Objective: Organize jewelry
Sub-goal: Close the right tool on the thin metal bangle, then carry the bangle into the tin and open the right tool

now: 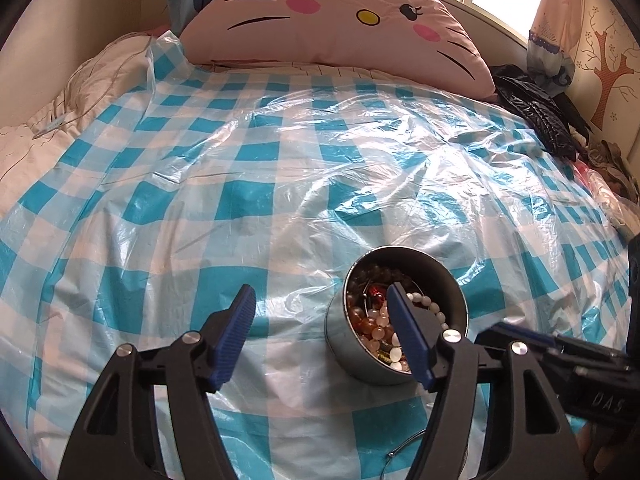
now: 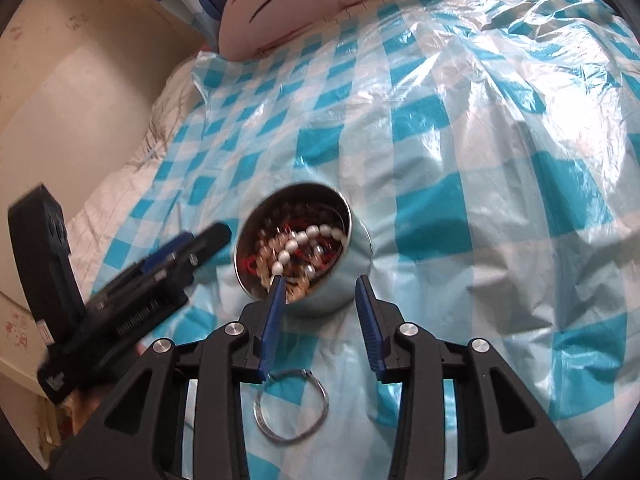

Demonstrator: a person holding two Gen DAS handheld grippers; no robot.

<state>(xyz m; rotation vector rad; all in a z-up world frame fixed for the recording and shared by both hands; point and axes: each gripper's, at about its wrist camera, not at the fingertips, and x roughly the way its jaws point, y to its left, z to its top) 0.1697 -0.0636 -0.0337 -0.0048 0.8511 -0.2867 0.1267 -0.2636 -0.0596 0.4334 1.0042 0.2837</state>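
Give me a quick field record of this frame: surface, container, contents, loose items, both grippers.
surface: blue-and-white checked plastic sheet over a bed
container: round metal tin, lid off, upright
contents: mixed bead strands, incl. white bead strand
loose item: silver bangle on the sheet, outside the tin
left gripper: open, empty, one finger over the tin
right gripper: open, empty, near the tin
background: pink cat-face pillow
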